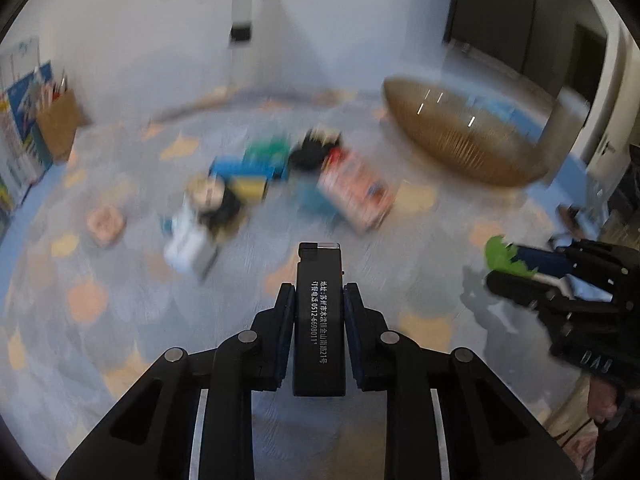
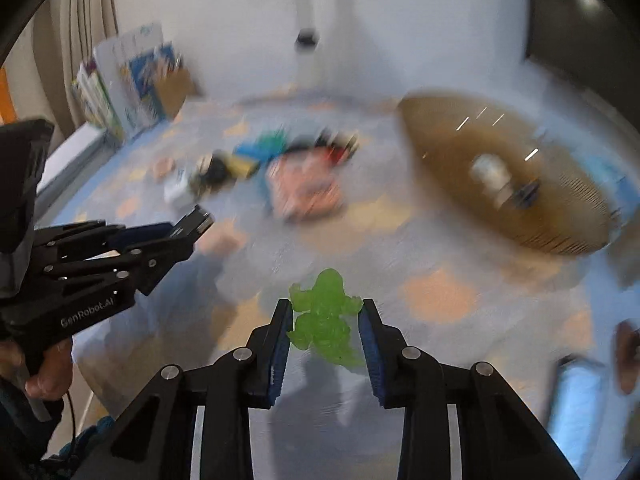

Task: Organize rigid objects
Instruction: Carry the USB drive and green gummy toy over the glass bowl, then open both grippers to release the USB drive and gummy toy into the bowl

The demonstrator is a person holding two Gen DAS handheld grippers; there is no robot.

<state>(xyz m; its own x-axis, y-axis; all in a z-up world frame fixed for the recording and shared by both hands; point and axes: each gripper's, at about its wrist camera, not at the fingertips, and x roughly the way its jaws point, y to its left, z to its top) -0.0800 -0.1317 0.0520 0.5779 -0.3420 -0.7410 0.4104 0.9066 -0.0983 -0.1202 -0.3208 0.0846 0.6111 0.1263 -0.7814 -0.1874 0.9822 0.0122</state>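
1. The left gripper [image 1: 319,292] is clenched on a black lighter [image 1: 319,320]; both pads press its sides, and it stands out forward between the fingers, above the floor.
2. The right gripper [image 2: 326,308] grasps a green toy figure [image 2: 324,316] between its blue pads, also lifted off the floor.
3. In the left wrist view the right gripper [image 1: 504,268] is at the right edge with the green toy in it.
4. Further out, a blurred pile of boxes and small things [image 1: 280,176] lies on the patterned mat [image 1: 120,320].
5. A brown round basket [image 2: 508,176] lies to the right of the pile, with some things inside.
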